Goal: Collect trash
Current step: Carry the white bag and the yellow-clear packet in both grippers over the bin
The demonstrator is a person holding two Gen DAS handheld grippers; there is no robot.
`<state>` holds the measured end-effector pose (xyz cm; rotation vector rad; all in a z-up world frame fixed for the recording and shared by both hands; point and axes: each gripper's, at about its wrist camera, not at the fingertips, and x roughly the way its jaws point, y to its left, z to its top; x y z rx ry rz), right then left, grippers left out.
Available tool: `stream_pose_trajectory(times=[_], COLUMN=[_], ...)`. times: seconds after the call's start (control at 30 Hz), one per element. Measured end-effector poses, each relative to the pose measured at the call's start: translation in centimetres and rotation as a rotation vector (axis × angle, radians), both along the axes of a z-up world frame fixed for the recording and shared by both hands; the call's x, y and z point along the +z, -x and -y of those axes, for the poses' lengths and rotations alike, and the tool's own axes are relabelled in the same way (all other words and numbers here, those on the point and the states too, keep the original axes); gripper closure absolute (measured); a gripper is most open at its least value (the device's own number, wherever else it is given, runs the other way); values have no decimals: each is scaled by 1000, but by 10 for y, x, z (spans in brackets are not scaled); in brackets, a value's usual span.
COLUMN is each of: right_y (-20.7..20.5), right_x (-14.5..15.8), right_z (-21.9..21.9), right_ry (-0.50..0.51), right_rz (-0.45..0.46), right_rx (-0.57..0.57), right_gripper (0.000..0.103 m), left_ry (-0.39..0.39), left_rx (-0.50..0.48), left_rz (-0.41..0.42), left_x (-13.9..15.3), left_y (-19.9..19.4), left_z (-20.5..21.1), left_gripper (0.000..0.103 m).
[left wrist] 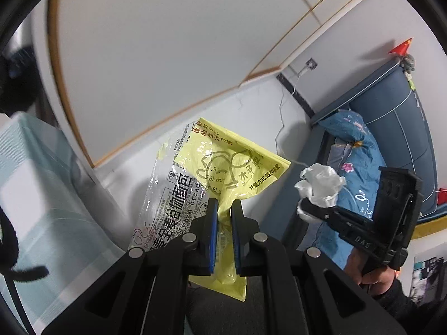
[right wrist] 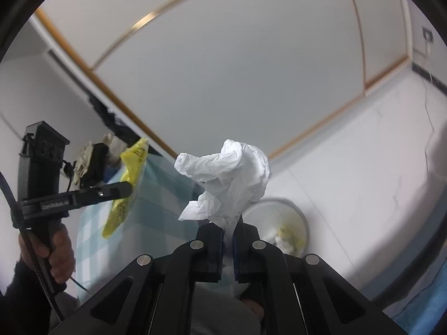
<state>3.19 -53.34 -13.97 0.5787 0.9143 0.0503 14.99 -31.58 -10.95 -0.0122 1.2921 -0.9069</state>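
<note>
Trash is held in both tongs at once. The left tongs [left wrist: 225,209] are clamped on a yellow bread wrapper [left wrist: 223,167], pinched at a gathered neck with most of the film fanning loose above the pads. The right tongs [right wrist: 229,230] are clamped on a crumpled white tissue [right wrist: 229,178], gripped only by a thin lower tail. A round white bin [right wrist: 303,217], already holding some scraps, is seen beyond the right tongs, on the floor by the white wall; a desk with a pale blue checked cloth [right wrist: 156,209] stands to its left.

Several risks can be judged from this. The tissue could be torn or slipped free, since so little of it is caught. The slick wrapper could slide out if the grip is eased early. Either piece, being light, could drift past the bin's rim if released from too high or off centre.
</note>
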Motion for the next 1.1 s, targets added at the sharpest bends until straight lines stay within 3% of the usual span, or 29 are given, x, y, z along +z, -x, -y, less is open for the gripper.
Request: stream_pose_trajectory(times=[0.23, 0.43, 0.63, 0.97, 1.1], right_y=[-17, -39, -58, -67, -72], right_x=[-66, -114, -160, -202, -208], right_z=[16, 14, 9, -15, -15], right_ry=[-53, -114, -179, -196, -212], right_rz=[-116, -197, -286, -376, -400], right_rx=[-9, -8, 33, 79, 80], right_gripper=[99, 99, 98, 95, 82], left_ry=[-71, -145, -160, -174, -176], left_rx=[-4, -40, -24, -4, -5], left_rz=[-112, -172, -232, -285, -288], left_x=[-47, -72, -89, -109, -112], left_y=[-1, 1, -10, -14, -14], left_z=[27, 41, 44, 45, 49], left_gripper=[98, 98, 98, 98, 98])
